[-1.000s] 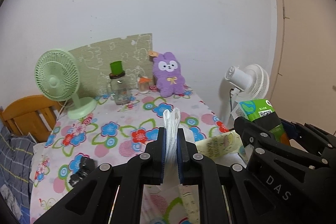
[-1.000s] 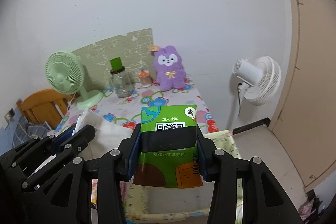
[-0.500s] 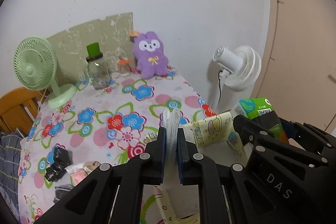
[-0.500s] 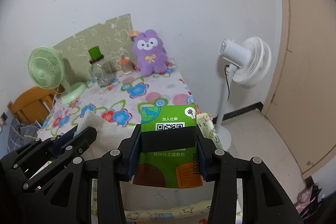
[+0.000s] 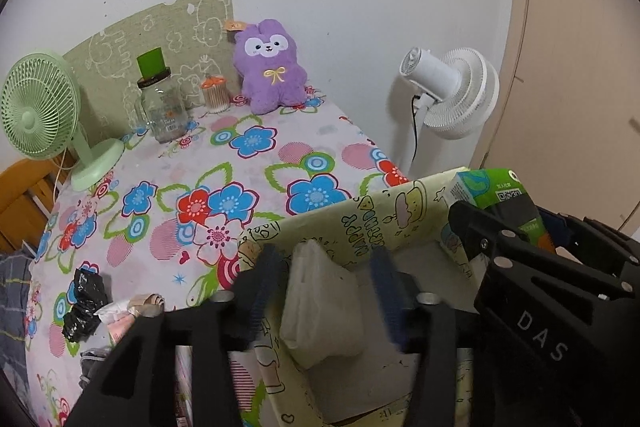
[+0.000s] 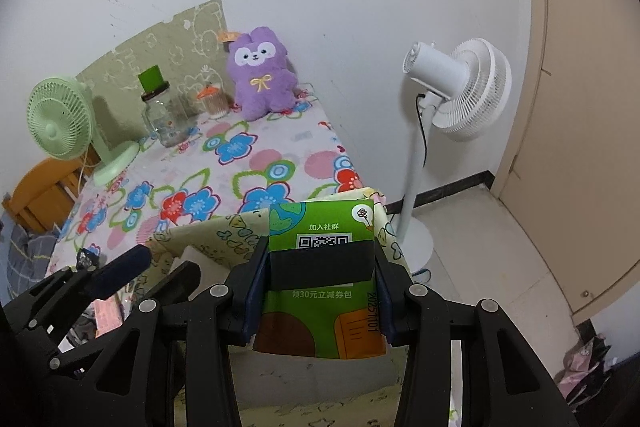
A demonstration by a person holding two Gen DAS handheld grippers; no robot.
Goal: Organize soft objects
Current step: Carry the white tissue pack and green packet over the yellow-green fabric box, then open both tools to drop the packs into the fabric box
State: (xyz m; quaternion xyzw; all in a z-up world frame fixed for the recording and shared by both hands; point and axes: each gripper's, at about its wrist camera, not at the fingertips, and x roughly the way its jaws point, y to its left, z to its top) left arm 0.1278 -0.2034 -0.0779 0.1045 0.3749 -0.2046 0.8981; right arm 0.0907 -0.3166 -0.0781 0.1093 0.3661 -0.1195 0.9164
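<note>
A bench (image 5: 280, 163) covered with a bright flower-print cloth fills the scene, and at its near right edge stands a pale yellow box (image 5: 360, 223) with cartoon print, open at the top. The left hand-held gripper (image 5: 324, 287) hangs over that opening with its fingers spread wide apart, and a white plastic bag (image 5: 320, 307) sits between them, seemingly loose and dropping into the box rather than gripped. The bag looks thin, feather-light and slippery, with no shape of its own, so it is best pinched at a bunched fold. The right hand-held gripper (image 6: 320, 287), just to the right, is clamped on a green pack (image 6: 322, 267) printed with a QR code, held upright above the box's right side. The pack appears to be a soft tissue packet, light and squashy, with a slick wrapper, so a firm hold across its flat middle suits it, as it is held now. On the near left of the bench lie a crumpled black bag (image 5: 82, 303) and other small soft scraps. At the far edge, against the wall, sit a purple plush (image 5: 270, 67), a glass jar (image 5: 160, 107) and a green fan (image 5: 44, 115). A white floor fan (image 6: 456, 91) stands on the right.
</note>
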